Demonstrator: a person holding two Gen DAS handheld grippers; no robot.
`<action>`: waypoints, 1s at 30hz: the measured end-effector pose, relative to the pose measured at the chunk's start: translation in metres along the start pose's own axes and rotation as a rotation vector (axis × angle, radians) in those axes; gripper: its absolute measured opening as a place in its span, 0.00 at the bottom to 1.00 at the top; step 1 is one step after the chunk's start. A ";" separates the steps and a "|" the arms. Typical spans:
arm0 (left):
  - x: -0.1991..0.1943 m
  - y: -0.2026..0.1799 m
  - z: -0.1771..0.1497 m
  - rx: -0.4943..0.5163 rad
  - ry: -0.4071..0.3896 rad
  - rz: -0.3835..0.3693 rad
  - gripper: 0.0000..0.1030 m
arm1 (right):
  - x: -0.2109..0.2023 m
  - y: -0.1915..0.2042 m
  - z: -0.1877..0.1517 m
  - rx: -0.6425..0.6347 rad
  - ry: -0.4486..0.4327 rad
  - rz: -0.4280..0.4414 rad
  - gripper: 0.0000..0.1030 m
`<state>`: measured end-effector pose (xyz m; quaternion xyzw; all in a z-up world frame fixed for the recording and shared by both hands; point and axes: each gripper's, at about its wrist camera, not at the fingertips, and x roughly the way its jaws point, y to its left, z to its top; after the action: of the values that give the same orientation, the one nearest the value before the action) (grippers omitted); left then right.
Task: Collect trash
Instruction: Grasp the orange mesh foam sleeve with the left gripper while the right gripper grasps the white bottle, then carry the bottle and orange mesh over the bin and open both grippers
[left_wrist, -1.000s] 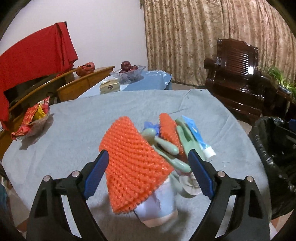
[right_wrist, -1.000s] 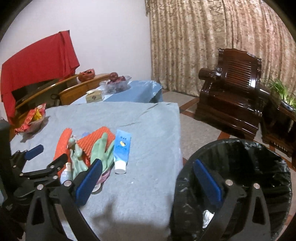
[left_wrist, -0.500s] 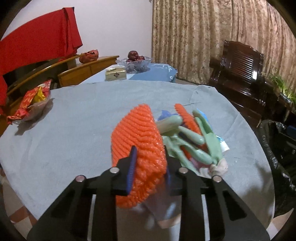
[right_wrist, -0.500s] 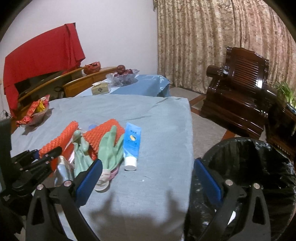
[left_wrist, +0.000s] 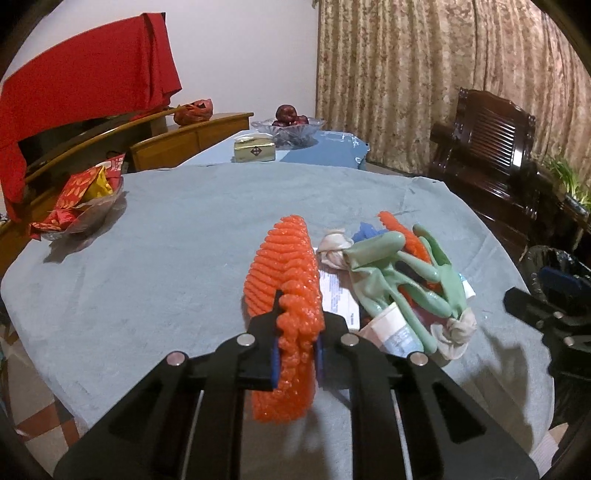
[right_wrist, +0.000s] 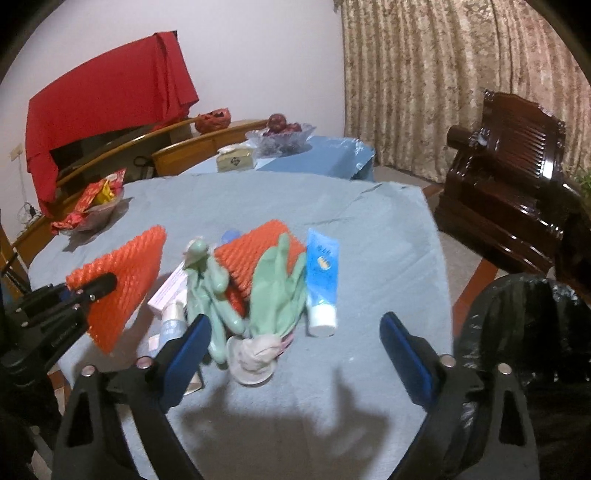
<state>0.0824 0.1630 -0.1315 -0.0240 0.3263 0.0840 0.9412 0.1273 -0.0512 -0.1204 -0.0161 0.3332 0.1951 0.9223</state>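
- Left wrist view: the left gripper (left_wrist: 297, 345) has just closed, and its two blue pads now clamp the near edge of an orange foam net (left_wrist: 286, 288). The net stands up on its edge between the fingers, over the grey tablecloth (left_wrist: 166, 266). Just to its right lie green rubber gloves (left_wrist: 402, 273) on a heap with a second orange net (left_wrist: 397, 230) and a white tube (left_wrist: 397, 328). The right gripper's dark body is seen at the right border.
- Right wrist view: the right gripper (right_wrist: 295, 350) has its fingers wide apart, though they have just closed a little; nothing is between the pads. The gloves' cuffs lie just ahead of the left finger. Only this view shows clearly a blue tube (right_wrist: 322, 275) beside the gloves and the black trash bag (right_wrist: 517, 332) at the table's right.
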 end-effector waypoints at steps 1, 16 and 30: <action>-0.001 0.001 -0.002 -0.001 0.004 0.001 0.12 | 0.001 0.004 -0.002 -0.006 0.005 0.009 0.84; -0.011 0.041 -0.033 -0.031 0.026 0.030 0.12 | 0.025 0.078 -0.021 -0.115 0.063 0.138 0.49; -0.017 0.053 -0.038 -0.065 0.020 0.027 0.12 | 0.040 0.094 -0.031 -0.149 0.144 0.180 0.32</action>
<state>0.0367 0.2091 -0.1498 -0.0511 0.3330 0.1072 0.9354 0.1020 0.0445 -0.1601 -0.0688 0.3833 0.2995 0.8710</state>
